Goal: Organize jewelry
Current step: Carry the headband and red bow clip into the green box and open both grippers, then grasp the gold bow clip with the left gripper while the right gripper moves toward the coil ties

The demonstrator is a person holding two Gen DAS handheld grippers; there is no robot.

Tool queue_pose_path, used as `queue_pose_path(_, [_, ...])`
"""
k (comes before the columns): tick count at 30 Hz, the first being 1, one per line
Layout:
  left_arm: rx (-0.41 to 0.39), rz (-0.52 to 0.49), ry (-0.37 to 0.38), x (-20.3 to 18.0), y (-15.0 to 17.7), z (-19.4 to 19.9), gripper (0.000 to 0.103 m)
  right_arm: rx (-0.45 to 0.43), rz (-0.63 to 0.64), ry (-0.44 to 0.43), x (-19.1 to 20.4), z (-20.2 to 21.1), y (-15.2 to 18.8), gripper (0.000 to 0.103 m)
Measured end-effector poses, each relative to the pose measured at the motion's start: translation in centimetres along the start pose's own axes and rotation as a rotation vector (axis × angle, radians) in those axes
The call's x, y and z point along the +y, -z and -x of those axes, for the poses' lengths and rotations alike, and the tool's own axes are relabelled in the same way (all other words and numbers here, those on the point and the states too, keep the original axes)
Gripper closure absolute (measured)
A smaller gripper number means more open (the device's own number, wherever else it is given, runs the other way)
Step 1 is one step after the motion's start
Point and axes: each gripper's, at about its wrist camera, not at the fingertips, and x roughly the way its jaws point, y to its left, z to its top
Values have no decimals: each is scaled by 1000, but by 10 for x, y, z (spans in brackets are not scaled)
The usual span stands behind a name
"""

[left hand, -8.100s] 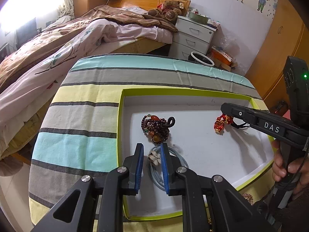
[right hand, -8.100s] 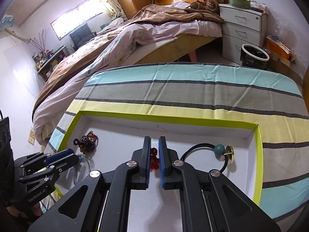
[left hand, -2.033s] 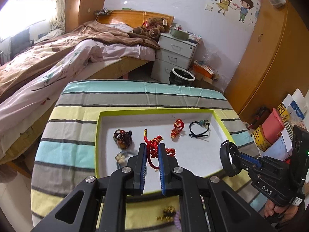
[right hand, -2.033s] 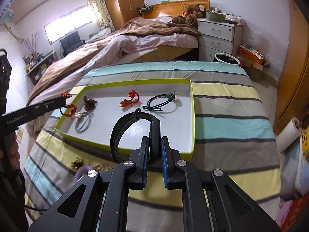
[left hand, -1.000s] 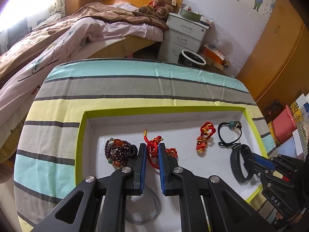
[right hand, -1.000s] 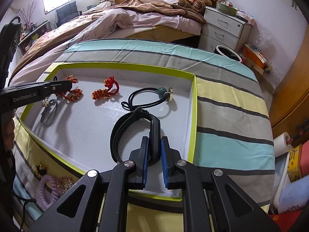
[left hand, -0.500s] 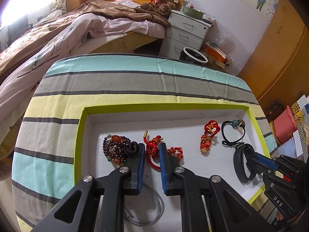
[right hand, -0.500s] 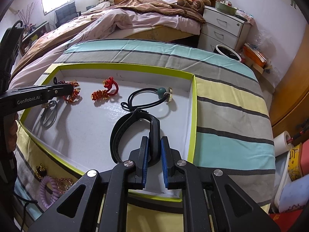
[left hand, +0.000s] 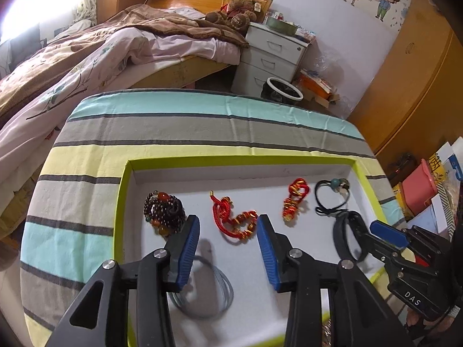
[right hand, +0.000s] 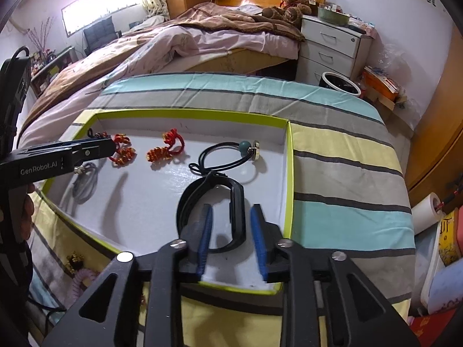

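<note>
**Both grippers let go over the jewelry tray**

A white tray with a green rim (left hand: 121, 202) sits on a table with a striped cloth (left hand: 162, 127). The jewelry lies inside the tray.

The left gripper (left hand: 228, 232) hangs over the near part of the tray. Its jaws have just been opening and now stand wide apart. A red cord bracelet with gold beads (left hand: 234, 219) lies flat on the tray floor just past the blue pads (left hand: 188, 248). The pads do not touch it. To its left is a pile of dark brown beads (left hand: 163, 212), close to the left pad. A gray ring of thin cord (left hand: 211, 292) lies near the front of the tray, partly under the left finger.

The right gripper (right hand: 231, 219) is at the right side of the tray. Its jaws have just been opening too. A black band (right hand: 214, 211) lies on the tray floor, with one side of it between the blue pads. The pads stand clear of it.

Farther back lie a small red and gold knot (right hand: 166, 147) and a black cord with a green bead (right hand: 228, 156). The black cord lies just behind the black band.

Some more jewelry, a gold piece and a pink coil (right hand: 79, 277), waits on the cloth outside the tray, by the near left edge.
</note>
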Motion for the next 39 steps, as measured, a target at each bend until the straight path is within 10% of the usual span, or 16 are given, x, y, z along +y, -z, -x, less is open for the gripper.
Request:
queue_pose_path(18, [-73,4,15,0,64,79,61,-94,-69,-69,13,49,33,69])
queue_pose_path(39, [-8,-36,53,-9,123,71,60,-124,-102,-169,27,64,84,59])
